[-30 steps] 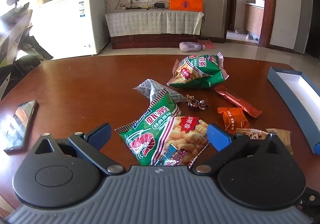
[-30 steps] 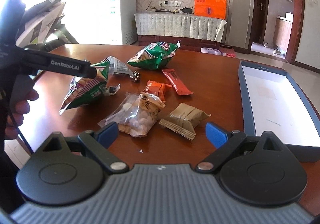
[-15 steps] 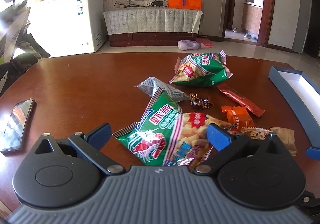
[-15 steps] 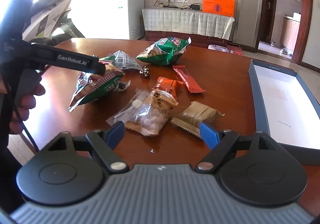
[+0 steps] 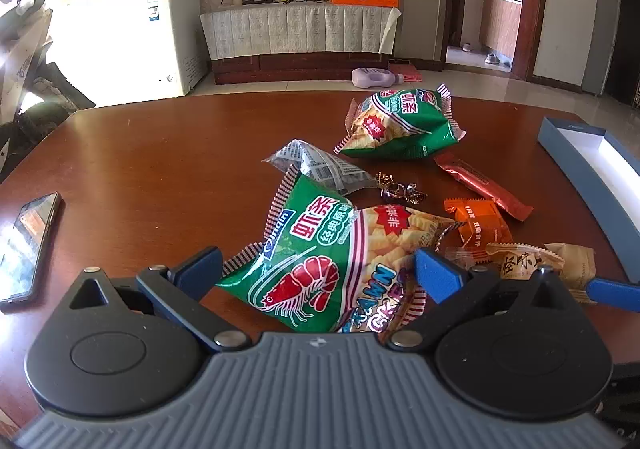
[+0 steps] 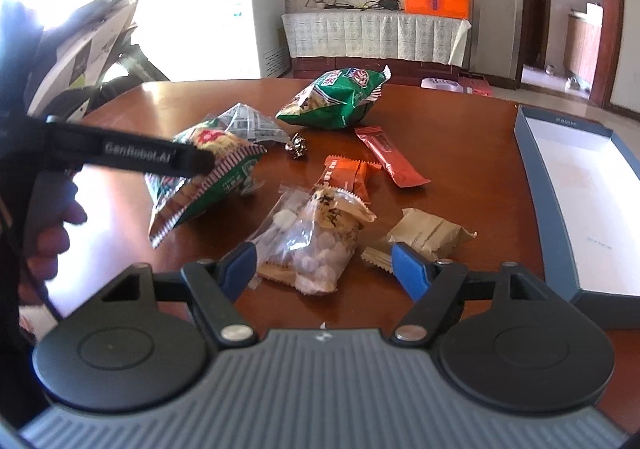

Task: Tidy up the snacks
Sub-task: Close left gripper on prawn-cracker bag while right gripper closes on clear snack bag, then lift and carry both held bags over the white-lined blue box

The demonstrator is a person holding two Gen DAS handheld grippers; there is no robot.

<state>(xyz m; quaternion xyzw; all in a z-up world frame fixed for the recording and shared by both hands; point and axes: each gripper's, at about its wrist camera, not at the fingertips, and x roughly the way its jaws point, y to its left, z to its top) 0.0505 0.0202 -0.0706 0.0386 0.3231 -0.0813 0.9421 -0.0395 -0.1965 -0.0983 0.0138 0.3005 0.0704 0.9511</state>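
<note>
A: Item one, left tool [image 5: 316,269]: fingers spread wide around the prawn cracker bag [image 5: 332,261], which we see propped at 9 o'clock on the desk [image 5: 160,153].

B: Item two, right tool [image 6: 320,265]: wide, holding nothing, over the clear candy bag [image 6: 312,245]. Box [image 6: 576,185] at 3 o'clock.

A: Step: we judge grasping underway.

B: Next, we close and carry boxward.

Harsh daylight blows out the left side, glare sheens the table [image 5: 160,153], and fisheye bends edges.
</note>
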